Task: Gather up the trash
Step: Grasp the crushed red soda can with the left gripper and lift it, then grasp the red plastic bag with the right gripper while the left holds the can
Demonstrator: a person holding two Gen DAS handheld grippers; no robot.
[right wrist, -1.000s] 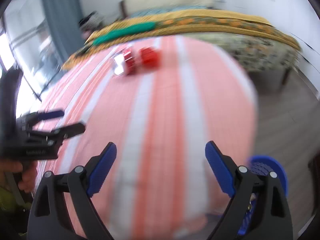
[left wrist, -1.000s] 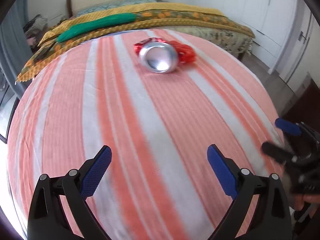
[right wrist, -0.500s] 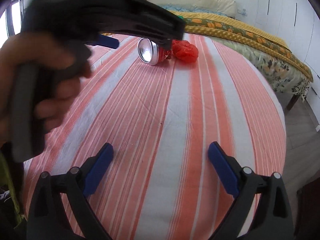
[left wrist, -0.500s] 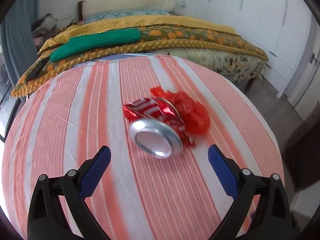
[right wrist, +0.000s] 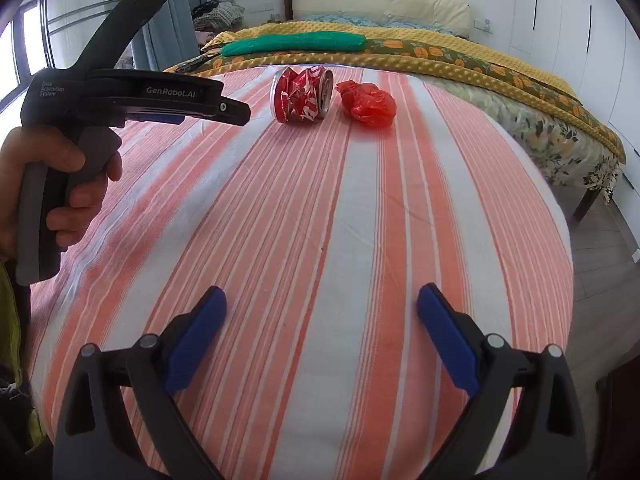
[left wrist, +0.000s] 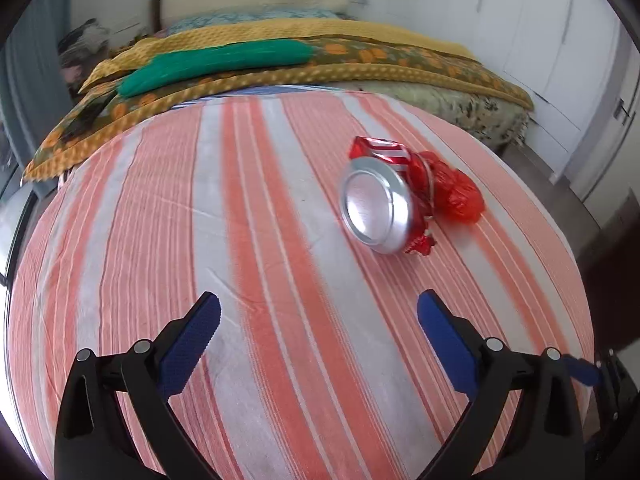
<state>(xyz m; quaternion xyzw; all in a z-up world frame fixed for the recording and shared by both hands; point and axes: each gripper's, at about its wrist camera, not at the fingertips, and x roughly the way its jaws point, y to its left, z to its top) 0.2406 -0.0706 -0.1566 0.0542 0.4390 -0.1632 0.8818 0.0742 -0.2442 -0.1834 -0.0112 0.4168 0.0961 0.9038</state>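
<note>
Clearly the crushed red can was the trickier of the two pieces of trash: it lay on its side near the far end of the striped desk cloth, its silver end turned toward the left gripper, and its rounded, dented body could roll or squirt away if the fingers closed off-centre or on the slick rim. The crumpled red plastic bag sat just beside it on the right, and whether the two touched could not be told; a careless grab might catch a fold of the bag along with the can, or nudge either toward the cloth's right edge and the floor. The loose cloth itself might bunch up under a low pinch.

The left gripper stood wide apart with nothing between its blue pads, short of the can. The right gripper had just spread wider and held nothing either, well back from both items. Seen from the right wrist, the left gripper and the person's hand hung over the left side of the cloth, so the two tools could collide if both went for the same spot. Behind the desk lay a bed with a yellow blanket and a green bolster, clear of the work. No bin showed in either view.
</note>
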